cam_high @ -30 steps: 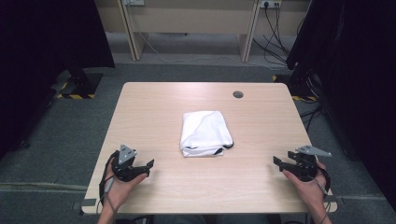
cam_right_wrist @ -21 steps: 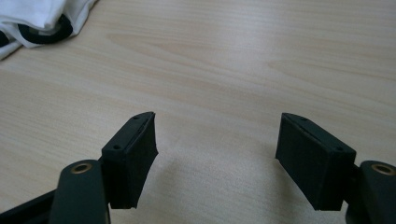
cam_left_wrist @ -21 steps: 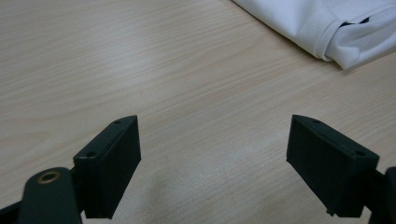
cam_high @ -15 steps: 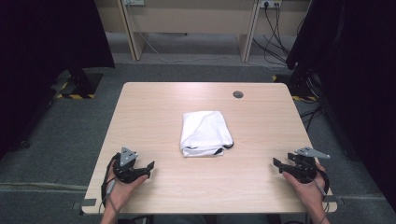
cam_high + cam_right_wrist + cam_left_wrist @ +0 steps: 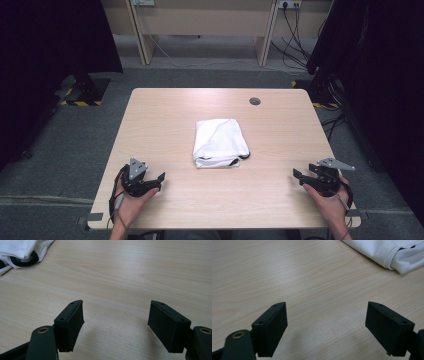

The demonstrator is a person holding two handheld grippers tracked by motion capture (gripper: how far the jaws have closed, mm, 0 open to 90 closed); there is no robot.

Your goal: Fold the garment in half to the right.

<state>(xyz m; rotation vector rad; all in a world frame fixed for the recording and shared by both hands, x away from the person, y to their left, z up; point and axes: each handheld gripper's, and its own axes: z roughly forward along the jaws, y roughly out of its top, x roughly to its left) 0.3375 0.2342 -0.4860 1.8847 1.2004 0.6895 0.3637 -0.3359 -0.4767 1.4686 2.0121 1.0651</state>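
A folded white garment [image 5: 219, 142] with a dark trim lies in the middle of the wooden table [image 5: 165, 115]. My left gripper [image 5: 159, 180] rests near the front left corner, open, with nothing between its jaws. Its own view has the garment's edge [image 5: 387, 252] at the upper right, well beyond the left gripper [image 5: 325, 327]. My right gripper [image 5: 296, 176] sits near the front right corner, also open and holding nothing. In the right gripper view the garment [image 5: 22, 251] lies at the upper left, away from the right gripper [image 5: 116, 326].
A round cable hole [image 5: 255, 101] sits in the tabletop near the back right. Grey carpet surrounds the table, with desk legs and cables [image 5: 295, 20] behind it and dark curtains at both sides.
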